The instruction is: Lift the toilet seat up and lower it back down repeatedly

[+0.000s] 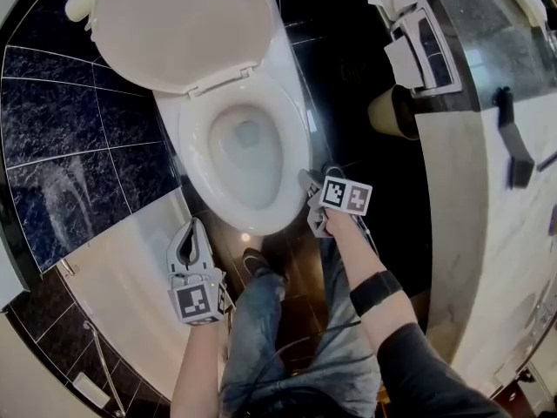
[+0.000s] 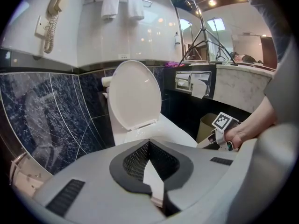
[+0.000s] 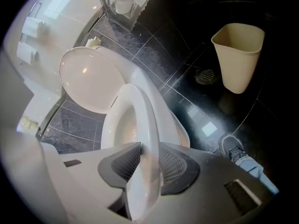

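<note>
My right tongs (image 3: 145, 164) are clenched on the toilet seat (image 3: 135, 111), whose rim edge runs between the pads at about 4 o'clock of the bowl (image 1: 239, 177). The seat lies low over the bowl, with the lid (image 1: 178, 29) raised at 12. My left tongs (image 2: 149, 143) are closed and empty, clear at 7 o'clock beside the tiled wall (image 1: 70, 146). Open dark floor (image 3: 187, 78) spreads toward the bin (image 3: 239, 55) at 2.

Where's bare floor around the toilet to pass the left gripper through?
Widest: dark floor between the toilet bowl and the bin. Left of the bowl, only a thin strip by the tiled wall. Crowded in front: shoe, left gripper, right gripper clamped on the toilet seat.
</note>
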Demonstrator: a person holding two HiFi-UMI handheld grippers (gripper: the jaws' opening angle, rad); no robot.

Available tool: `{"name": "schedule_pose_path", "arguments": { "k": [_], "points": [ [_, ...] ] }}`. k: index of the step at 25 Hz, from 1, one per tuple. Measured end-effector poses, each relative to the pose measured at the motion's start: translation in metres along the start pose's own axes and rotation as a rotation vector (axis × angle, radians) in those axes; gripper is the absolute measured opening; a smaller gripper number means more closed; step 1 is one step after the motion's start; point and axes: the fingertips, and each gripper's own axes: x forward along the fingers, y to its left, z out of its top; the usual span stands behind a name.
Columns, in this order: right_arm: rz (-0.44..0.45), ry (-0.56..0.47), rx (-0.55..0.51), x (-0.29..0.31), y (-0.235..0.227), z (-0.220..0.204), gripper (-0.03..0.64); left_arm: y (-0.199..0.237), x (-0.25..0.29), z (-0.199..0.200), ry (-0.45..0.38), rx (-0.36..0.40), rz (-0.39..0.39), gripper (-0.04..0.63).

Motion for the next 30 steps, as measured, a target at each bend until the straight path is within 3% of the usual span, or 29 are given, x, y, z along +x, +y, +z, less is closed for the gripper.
{"name": "schedule_pose_path", "arguments": {
  "k": [9, 15, 18, 22, 24, 30],
  "points": [
    [0.015, 0.011, 0.031, -0.01, 0.009, 0.003, 0.123, -0.014, -0.001, 0.015, 0.027, -0.074, -0.008, 0.0],
    [0.026, 0.031, 0.017, -0.034, 0.033, 0.012, 0.118, -0.01, -0.012, 0.014, 0.008, -0.018, -0.012, 0.0],
    [0.027, 0.041, 0.015, -0.051, 0.052, 0.021, 0.113, -0.015, -0.024, 0.036, 0.035, -0.081, -0.006, 0.0],
    [0.024, 0.061, 0.0, -0.074, 0.081, 0.037, 0.109, -0.014, -0.049, 0.038, 0.068, -0.066, -0.019, 0.0],
    [0.03, 0.07, -0.011, -0.085, 0.098, 0.047, 0.11, -0.015, -0.062, 0.037, 0.101, -0.121, 0.004, 0.0],
    [0.05, 0.084, -0.042, -0.109, 0.147, 0.083, 0.111, -0.041, -0.077, 0.002, 0.221, -0.179, -0.044, 0.0]
  ]
}}
